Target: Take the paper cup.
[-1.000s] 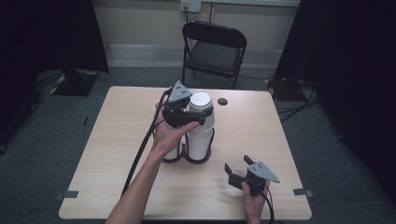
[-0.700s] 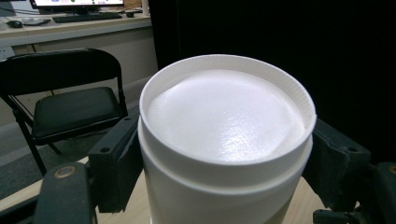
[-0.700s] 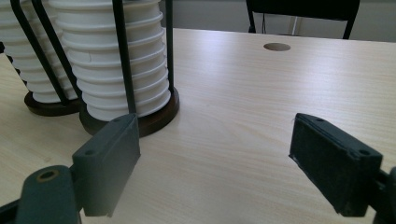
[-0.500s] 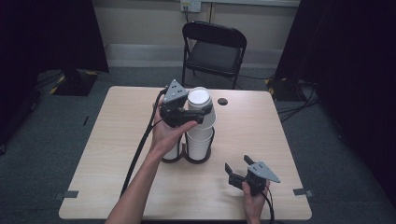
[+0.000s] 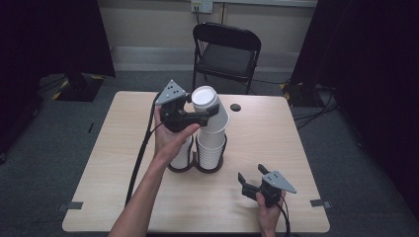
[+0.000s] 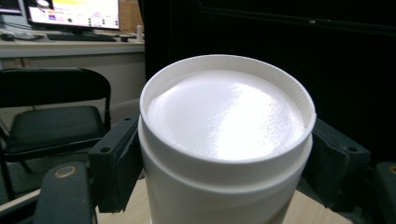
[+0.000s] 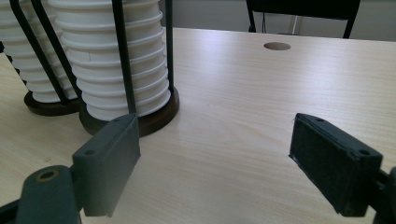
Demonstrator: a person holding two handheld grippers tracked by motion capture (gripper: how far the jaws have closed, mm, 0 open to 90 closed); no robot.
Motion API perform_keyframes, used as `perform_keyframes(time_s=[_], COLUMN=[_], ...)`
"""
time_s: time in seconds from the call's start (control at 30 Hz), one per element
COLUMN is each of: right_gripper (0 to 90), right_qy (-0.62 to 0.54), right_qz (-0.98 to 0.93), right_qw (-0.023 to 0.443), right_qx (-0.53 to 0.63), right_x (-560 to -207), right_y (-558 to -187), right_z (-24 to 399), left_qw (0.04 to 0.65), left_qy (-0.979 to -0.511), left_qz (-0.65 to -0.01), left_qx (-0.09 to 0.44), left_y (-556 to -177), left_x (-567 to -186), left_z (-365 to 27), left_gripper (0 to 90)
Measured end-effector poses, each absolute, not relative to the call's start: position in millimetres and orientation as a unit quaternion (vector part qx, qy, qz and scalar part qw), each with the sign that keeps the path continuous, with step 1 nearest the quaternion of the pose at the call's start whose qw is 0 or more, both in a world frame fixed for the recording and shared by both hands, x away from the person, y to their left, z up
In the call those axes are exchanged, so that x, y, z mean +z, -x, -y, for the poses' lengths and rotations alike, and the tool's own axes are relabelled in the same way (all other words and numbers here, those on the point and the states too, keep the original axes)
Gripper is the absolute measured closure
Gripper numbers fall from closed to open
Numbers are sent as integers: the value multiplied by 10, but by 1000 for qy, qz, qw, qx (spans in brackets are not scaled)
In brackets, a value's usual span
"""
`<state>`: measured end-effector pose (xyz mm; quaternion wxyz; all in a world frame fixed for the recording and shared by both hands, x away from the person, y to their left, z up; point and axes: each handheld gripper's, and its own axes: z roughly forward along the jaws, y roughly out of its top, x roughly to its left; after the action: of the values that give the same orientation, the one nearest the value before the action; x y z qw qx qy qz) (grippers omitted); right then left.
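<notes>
Nearest the person, the right gripper (image 5: pixel 253 185) hovers low over the bench (image 5: pixel 276 143), its jaws wide apart with nothing between them. Farther on, the left gripper (image 5: pixel 210 112) is clamped on an upside-down white cup (image 5: pixel 211 111), tilted above the two stacks of cups (image 5: pixel 210 148) in their holder (image 5: pixel 196 167). Beyond the bench stands a black chair (image 5: pixel 225 52).

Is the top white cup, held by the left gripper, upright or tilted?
Tilted: the top cup in the left gripper leans away from the stack.
</notes>
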<state>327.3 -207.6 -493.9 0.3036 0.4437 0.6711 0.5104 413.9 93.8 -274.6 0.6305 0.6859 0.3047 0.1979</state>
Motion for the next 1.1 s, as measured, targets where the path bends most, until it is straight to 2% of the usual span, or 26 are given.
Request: perform_keyframes(time_s=[0.43,0.7,1.1], right_gripper=[157,157,157], right_qy=[-443,-444,-446], right_qz=[-672,-671,-673], right_qw=[304,305,304], right_qx=[509,509,506], right_x=[-4939,-4939,-4937], right_y=[-3275,-3275,-3277], right_z=[2076,2075,2068], left_qw=[640,650,657], left_qy=[-680,-681,-675], left_qz=[-294,-280,-274], left_qx=[205,187,194], left_y=[-3967,-3844,-3641], left_x=[-2673,-2738,-2779], left_z=[-1040,-1149,-1306], left_gripper=[219,221,222])
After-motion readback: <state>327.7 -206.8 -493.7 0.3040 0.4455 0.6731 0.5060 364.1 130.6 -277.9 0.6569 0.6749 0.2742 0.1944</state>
